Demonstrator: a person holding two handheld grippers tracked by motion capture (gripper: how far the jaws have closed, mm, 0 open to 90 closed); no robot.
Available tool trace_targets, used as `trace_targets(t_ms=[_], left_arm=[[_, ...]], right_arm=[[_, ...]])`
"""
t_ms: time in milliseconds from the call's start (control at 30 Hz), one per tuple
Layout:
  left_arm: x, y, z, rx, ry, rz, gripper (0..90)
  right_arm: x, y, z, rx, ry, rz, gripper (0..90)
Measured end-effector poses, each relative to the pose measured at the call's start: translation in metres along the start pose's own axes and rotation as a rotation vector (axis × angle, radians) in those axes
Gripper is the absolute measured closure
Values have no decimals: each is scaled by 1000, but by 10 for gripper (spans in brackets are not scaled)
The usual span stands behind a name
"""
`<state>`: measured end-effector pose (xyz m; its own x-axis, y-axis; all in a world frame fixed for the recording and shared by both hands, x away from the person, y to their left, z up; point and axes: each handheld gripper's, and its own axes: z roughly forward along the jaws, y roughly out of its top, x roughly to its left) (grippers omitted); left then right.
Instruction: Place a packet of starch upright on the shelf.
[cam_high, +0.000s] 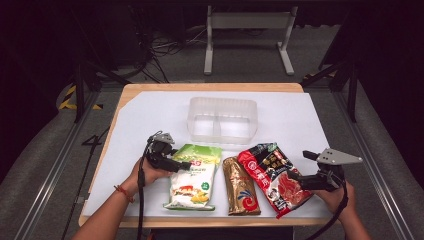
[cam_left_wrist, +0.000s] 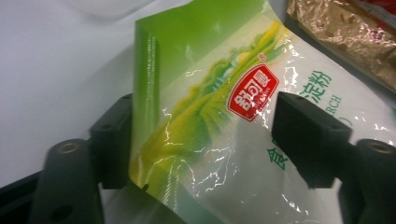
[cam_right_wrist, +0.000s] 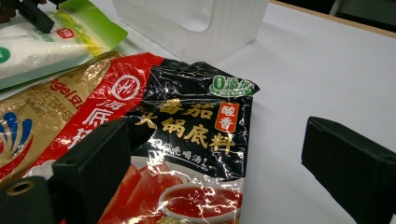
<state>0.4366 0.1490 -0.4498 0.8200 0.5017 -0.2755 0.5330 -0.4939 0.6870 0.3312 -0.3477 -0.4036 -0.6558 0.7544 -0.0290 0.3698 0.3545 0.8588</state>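
- Your left tool (cam_left_wrist: 201, 140) has the green bag (cam_left_wrist: 219, 116) between its jaws. One jaw sits at the bag's folded left edge, the other over its printed face near the red label. You can't tell from the left gripper view whether the pads already press on it.
- In the high view, the left tool (cam_high: 181, 164) lies level, pointing right at the green bag's (cam_high: 195, 175) left edge, near the bag's top.
- The green bag lies flat at the front of the worktop (cam_high: 145, 115), with its green end toward the bin (cam_high: 222, 120).
- Your right tool (cam_right_wrist: 215, 163) stands wide open and holds nothing. Its left jaw is over the red-and-black sachet (cam_right_wrist: 196, 140), and its right jaw is over bare white worktop (cam_right_wrist: 303, 70).
- In the high view, the right tool (cam_high: 296, 176) points left at the sachet's (cam_high: 272, 175) right edge.
- A gold pack (cam_high: 241, 186) lies between the green bag and the sachet, and the sachet overlaps its right side.
- The clear bin, split into two compartments, stands behind the three packs.
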Motion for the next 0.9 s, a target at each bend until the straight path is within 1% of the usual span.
trace_targets(t_ms=[33,67,100,133,167,200,233,267,300,333,400,433,467,500,533,567,600,633,667,700,733,767,800,833,900], left_arm=[[1,-1,-1,-8,10,2,441],[2,-2,-1,-10,14,-12,495],[3,-2,-2,-10,18,-13,549],[2,-2,-2,-9,27,-10,593],[2,-3,-2,-5,34,3,664],[3,-3,-2,-5,25,9,762],[1,-3,-1,-2,10,8,807],[0,-3,-1,2,16,30,826],[-1,-2,-2,0,22,41,844],[-1,-2,-2,-10,16,32,861],[-1,-2,-5,-23,-4,29,898],[-2,-2,-7,-32,-1,24,899],[-3,-2,-10,-43,-6,28,899],[-4,-2,-13,-50,1,35,900],[-6,-2,-16,-69,13,39,900],[-6,-3,-20,-86,2,35,900],[-8,-3,-24,-103,1,33,900],[-8,-3,-24,-103,1,33,900],[-11,-4,-32,-144,1,42,900],[-11,-4,-32,-144,1,42,900],[-14,-5,-37,-165,0,44,900],[-16,-5,-40,-175,-1,45,900],[-20,-5,-48,-203,-6,56,900],[-20,-5,-48,-203,-6,56,900],[-26,-3,-56,-237,-1,67,900]], right_arm=[[0,0,1,3,4,1,86],[1,0,1,7,7,-1,86],[1,0,1,9,10,-3,86],[1,0,2,10,12,-3,86],[2,0,2,13,12,-4,86],[2,1,2,14,12,-6,86],[2,1,2,14,13,-9,86],[2,1,2,13,15,-10,87],[2,1,2,14,13,-11,87],[2,1,2,14,11,-10,88],[2,0,2,13,14,-10,89],[2,0,1,13,15,-12,90],[2,0,1,13,12,-15,90],[2,1,1,12,7,-15,90],[2,1,0,8,9,-13,91],[2,1,0,7,8,-12,91],[2,1,0,8,6,-14,91],[2,1,0,8,4,-17,91],[2,1,0,5,4,-16,91],[2,1,0,5,4,-16,91],[2,1,-1,4,0,-15,91],[2,1,-1,4,0,-15,91],[2,1,-1,5,-2,-13,91],[2,1,-1,5,-2,-13,91],[2,1,-1,5,-3,-14,91]])
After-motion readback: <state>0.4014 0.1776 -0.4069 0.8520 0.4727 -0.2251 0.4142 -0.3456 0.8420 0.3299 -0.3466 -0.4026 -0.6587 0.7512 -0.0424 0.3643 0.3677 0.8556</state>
